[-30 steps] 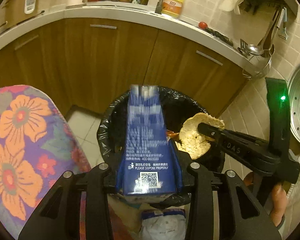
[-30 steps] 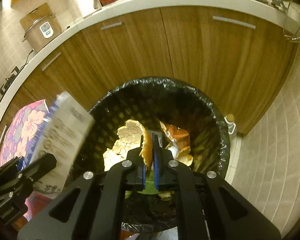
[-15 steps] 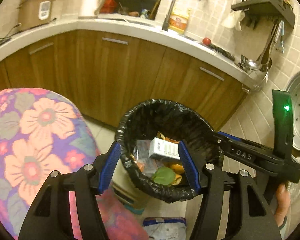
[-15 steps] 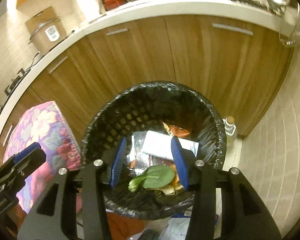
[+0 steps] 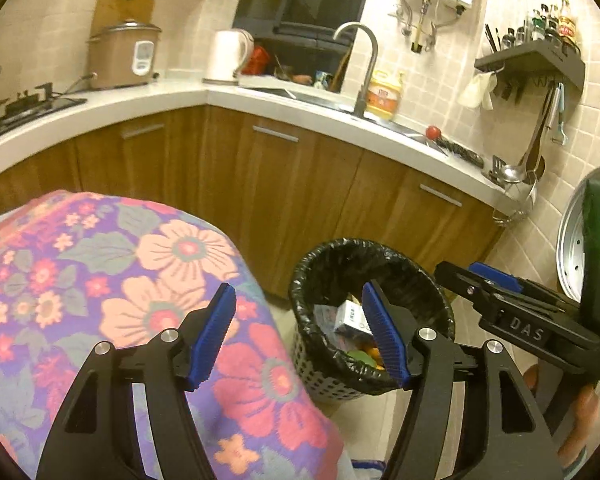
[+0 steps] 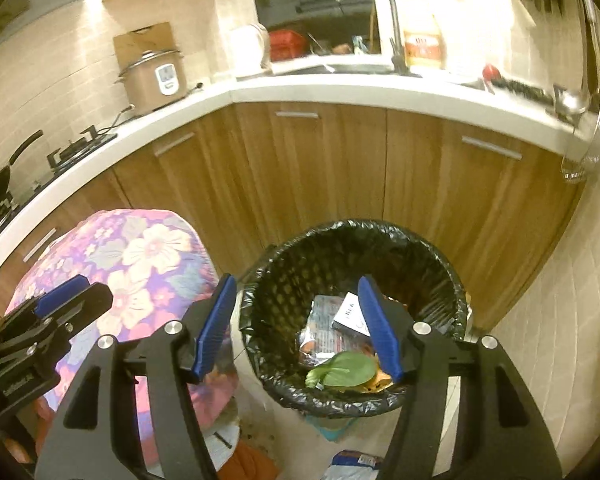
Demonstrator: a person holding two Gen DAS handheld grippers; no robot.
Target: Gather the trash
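Observation:
A trash bin (image 5: 324,264) lined with a black bag stands on the floor before the wooden cabinets; it also shows in the right wrist view (image 6: 452,280). Inside lie a white carton (image 6: 350,314), a foil wrapper (image 6: 320,332), a green leaf (image 6: 340,372) and orange scraps. My left gripper (image 5: 302,338) is open and empty, above and left of the bin. My right gripper (image 6: 296,330) is open and empty, above the bin's left rim. The right gripper also shows in the left wrist view (image 5: 496,280).
A table with a flowered cloth (image 5: 120,280) stands left of the bin. A blue-and-white wrapper (image 6: 352,464) lies on the floor in front of the bin. Wooden cabinets (image 5: 300,200) and a tiled wall (image 6: 572,320) close in behind and to the right.
The left gripper let go of the blue carton and the right let go of the peel; both fell into the bin. Both grippers opened wide and drew back and up from the bin.

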